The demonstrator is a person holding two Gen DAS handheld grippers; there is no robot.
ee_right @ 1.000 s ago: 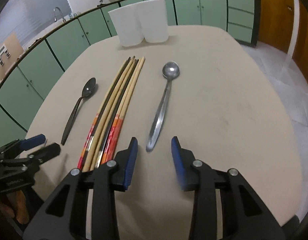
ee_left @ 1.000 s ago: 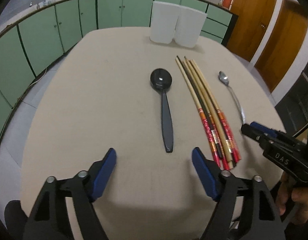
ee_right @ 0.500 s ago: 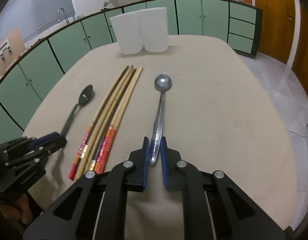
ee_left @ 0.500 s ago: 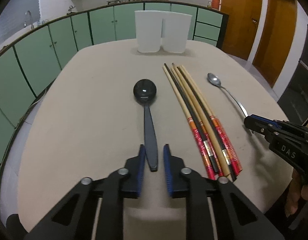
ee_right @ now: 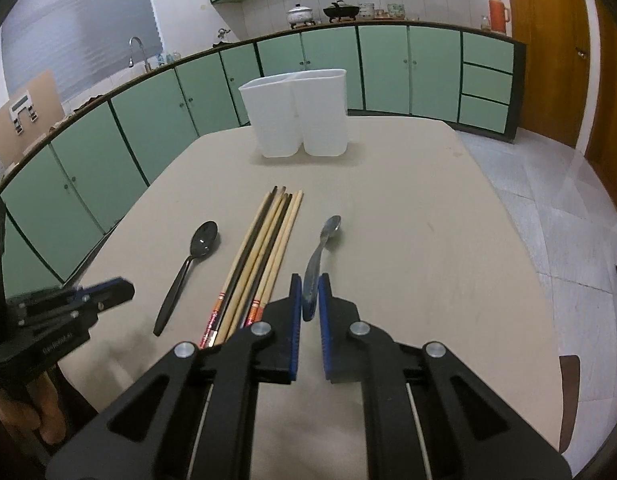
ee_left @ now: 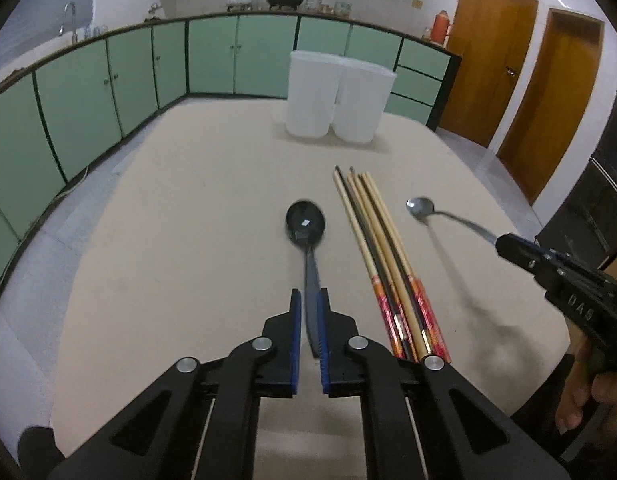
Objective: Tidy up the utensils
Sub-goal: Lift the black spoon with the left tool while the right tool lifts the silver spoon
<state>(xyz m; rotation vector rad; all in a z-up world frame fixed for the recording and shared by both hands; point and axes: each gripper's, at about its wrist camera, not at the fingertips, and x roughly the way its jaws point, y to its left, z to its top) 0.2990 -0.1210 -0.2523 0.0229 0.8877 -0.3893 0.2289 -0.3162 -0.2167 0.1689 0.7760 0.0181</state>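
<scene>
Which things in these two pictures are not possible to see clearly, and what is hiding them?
- Chopsticks: near ends hidden behind the gripper frame, both views.
- Metal spoon: motion-blurred in both views; handle end hidden between the right gripper pads.
- White holder: contents hidden by its walls.
- Black spoon: handle end hidden between the left gripper pads.
</scene>
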